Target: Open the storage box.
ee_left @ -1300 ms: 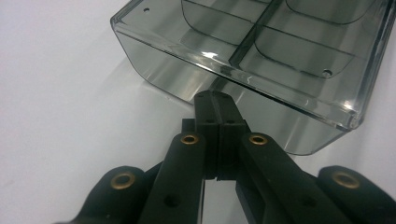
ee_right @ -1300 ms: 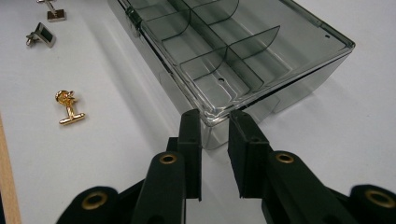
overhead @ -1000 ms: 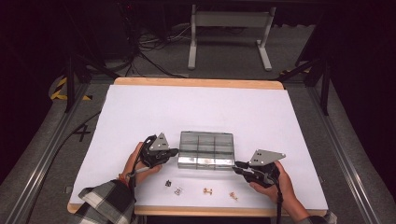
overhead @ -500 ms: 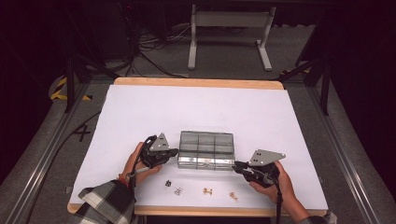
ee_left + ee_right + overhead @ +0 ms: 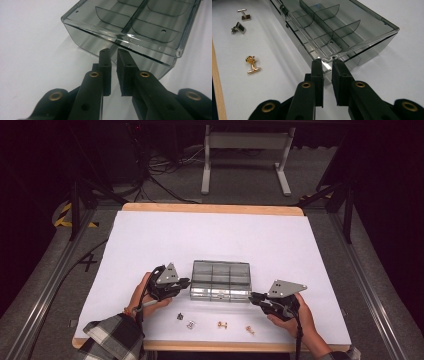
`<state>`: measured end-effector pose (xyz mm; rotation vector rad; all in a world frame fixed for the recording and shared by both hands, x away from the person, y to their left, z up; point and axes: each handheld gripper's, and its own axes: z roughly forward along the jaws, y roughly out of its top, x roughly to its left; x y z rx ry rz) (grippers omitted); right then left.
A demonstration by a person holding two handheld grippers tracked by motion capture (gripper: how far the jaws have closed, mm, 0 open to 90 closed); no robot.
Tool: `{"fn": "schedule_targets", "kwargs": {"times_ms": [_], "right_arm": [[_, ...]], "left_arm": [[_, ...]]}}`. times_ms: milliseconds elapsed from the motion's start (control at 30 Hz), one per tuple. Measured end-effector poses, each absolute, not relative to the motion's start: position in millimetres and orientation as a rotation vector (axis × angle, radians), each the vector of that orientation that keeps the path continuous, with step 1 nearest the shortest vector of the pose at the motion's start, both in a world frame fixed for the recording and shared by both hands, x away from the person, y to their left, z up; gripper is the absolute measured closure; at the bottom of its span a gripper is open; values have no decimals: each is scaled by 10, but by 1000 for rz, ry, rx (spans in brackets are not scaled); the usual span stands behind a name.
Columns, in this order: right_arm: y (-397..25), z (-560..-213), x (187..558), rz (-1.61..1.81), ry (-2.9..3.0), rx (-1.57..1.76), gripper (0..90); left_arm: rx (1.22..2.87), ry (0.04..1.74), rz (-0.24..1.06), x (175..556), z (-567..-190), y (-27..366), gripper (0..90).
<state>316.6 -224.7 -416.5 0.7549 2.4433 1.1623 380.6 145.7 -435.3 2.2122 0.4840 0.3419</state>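
Smoky clear plastic: one compartment box [image 5: 220, 280], lid shut, sitting on the white-covered counter [image 5: 210, 240] toward its near edge, between the two tongs. Six compartments under the lid, in two rows of three, parted by curved dividers; nothing seen inside any of them. Left tongs [image 5: 186, 282] up against the box's left end, jaws nearly together with a thin slit between, tips at the seam under the lid [image 5: 113, 52], nothing clamped. Right tongs [image 5: 254, 296] at the box's near right corner, likewise nearly together on a narrow gap, tips touching the lid's corner [image 5: 327, 61], nothing clamped. Four cufflinks in a loose row on the counter just in front of the box: dark one [image 5: 180, 316], silver one [image 5: 190, 324], gold one [image 5: 222, 324], coppery one [image 5: 249, 329].
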Motion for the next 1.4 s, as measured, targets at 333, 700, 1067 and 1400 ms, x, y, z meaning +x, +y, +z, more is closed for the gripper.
{"fn": "schedule_targets", "kwargs": {"times_ms": [333, 700, 1067, 1400], "right_arm": [[-2261, -4109, 3159, 1186, 2392, 748, 809], [-2276, -4050, 3137, 1176, 2292, 720, 792], [-2256, -4064, 3228, 1105, 2208, 715, 708], [-2166, -4034, 3279, 1088, 2121, 600, 790]], "left_arm": [[2174, 478, 392, 3747, -4298, 1496, 575], [2138, 531, 456, 3786, -4234, 1380, 386], [2113, 505, 501, 3807, -4212, 1374, 377], [2141, 391, 562, 3834, -4139, 1265, 568]]}}
